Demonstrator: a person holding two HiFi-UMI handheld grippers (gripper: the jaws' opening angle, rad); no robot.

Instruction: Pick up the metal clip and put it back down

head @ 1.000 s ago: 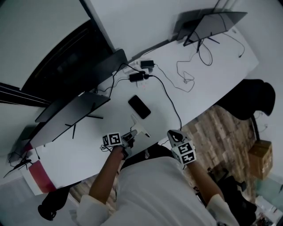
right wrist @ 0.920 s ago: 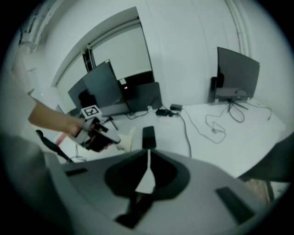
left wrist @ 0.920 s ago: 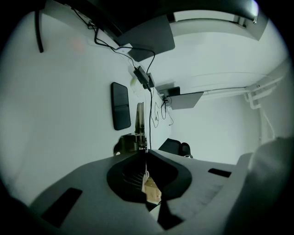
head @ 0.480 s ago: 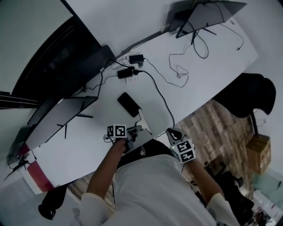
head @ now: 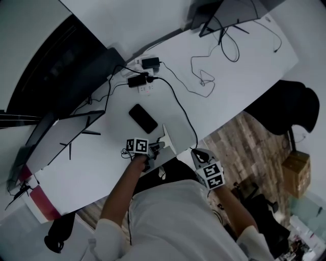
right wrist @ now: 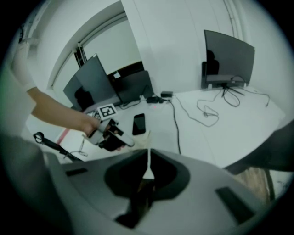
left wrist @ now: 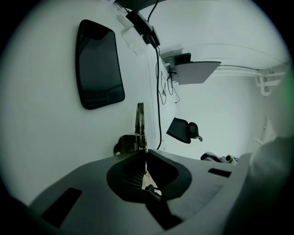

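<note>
The metal clip (left wrist: 139,129) shows edge-on as a thin shiny strip with a spring, right at my left gripper's (left wrist: 146,153) tips. The jaws are shut on its near end. In the head view the clip (head: 167,138) is a pale strip just right of the left gripper (head: 157,148), near the white table's (head: 239,66) front edge. Whether it touches the table I cannot tell. My right gripper (head: 197,152) hangs at the table's front edge, shut and empty; its own view (right wrist: 148,158) looks across at the left gripper (right wrist: 120,139).
A black phone (head: 142,118) lies flat just beyond the clip. Behind it sit power adapters (head: 142,80), with a black cable (head: 179,102) running to the front edge. Monitors stand at the left (head: 66,133) and far right (head: 224,12). A black chair (head: 285,109) is off the table's right.
My left gripper and the clip have shifted right together, away from the phone and along the table's front edge. The right gripper has stayed where it was.
</note>
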